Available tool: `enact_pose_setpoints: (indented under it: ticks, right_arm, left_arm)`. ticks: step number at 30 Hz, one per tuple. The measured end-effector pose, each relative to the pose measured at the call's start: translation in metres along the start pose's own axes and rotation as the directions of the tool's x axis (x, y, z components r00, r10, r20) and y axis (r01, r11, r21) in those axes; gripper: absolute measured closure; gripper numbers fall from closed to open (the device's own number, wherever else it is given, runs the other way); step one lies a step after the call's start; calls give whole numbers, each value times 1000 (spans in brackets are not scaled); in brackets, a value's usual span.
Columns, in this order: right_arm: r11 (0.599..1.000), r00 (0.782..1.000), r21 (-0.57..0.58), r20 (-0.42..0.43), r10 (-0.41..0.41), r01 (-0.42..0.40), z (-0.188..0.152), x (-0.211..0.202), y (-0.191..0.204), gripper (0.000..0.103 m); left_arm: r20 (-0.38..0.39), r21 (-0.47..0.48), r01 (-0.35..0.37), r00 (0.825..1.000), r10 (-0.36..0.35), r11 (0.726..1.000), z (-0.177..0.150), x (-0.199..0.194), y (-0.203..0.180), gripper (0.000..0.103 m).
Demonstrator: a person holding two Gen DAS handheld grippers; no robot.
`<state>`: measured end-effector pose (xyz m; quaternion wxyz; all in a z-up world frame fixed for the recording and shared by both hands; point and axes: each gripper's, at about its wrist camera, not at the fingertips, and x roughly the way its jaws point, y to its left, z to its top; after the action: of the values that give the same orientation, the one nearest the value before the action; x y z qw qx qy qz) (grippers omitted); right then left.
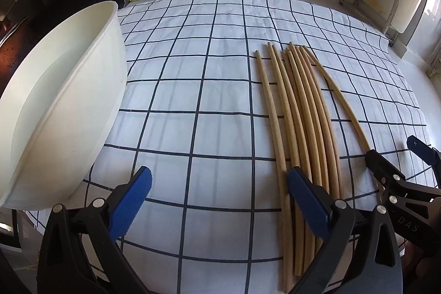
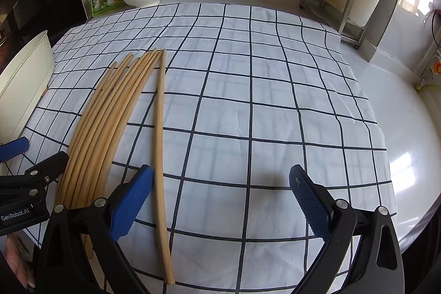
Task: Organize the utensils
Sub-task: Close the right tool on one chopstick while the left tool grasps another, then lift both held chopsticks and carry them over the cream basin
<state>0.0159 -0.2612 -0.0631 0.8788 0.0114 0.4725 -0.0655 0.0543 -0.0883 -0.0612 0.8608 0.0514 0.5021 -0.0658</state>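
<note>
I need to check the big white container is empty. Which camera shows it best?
The left wrist view: the large white plastic tub tilts toward the lens, its inside apparently empty. The right wrist view catches only its side.

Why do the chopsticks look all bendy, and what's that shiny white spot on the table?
Left wrist view: the fisheye lens bends the chopsticks and the cloth lines; they only look curved. Right wrist view: the same bending, strongest near the edges, and the shiny spot is window light glaring off the bare table. Both views are sharp, with soft shadows under the open grippers.
</note>
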Motion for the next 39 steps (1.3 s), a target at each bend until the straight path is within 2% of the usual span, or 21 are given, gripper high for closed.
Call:
enact_pose_setpoints:
  ticks: [7, 15, 17, 21, 23, 24, 25, 27, 29, 30, 31, 39]
  right_arm:
    - [1000, 1000, -2, 13, -19, 19, 1, -1, 1, 9]
    - [998, 999, -54, 21, -25, 26, 7, 4, 11, 10]
    - [997, 999, -67, 32, -20, 22, 8, 4, 13, 14]
    - [997, 998, -63, 35, 45, -43, 8, 4, 14, 36]
    - [995, 997, -78, 34, 70, -68, 8, 3, 17, 47]
    - [993, 996, -88, 34, 80, -77, 8, 2, 20, 55]
    - [991, 995, -99, 34, 91, -88, 8, 2, 23, 63]
    - [988, 994, -120, 36, 103, -98, 7, 0, 27, 71]
    - [985, 993, -130, 38, 115, -109, 7, -1, 30, 84]
    - [985, 993, -135, 37, 114, -108, 7, -1, 31, 96]
    - [985, 993, -136, 37, 113, -107, 6, -2, 32, 97]
    - [982, 983, -54, 36, 182, -180, 7, -8, 23, 97]
  left_arm:
    - [-18, -18, -8, 1000, 7, 1000, 0, 4, 3, 5]
    - [4, -33, -13, 1000, 13, 999, 10, 10, 0, 5]
    - [6, -31, -13, 1000, 13, 999, 10, 10, -1, 5]
    - [12, -26, 9, 1000, -9, 1000, 10, 9, -1, 10]
    - [26, -14, 18, 999, -18, 1000, 9, 6, -3, 24]
    - [30, -7, 25, 999, -25, 1000, 9, 5, -5, 28]
    - [32, -4, 30, 999, -30, 1000, 8, 3, -6, 36]
    - [39, -1, 44, 998, -44, 999, 7, -1, -7, 51]
    - [40, -5, 62, 997, -62, 998, 7, -3, -7, 80]
    - [35, -11, 78, 996, -78, 997, 7, -3, -6, 87]
    - [30, -19, 98, 995, -97, 995, 7, -3, -4, 95]
    - [12, -15, 192, 981, -192, 981, 8, -7, -5, 96]
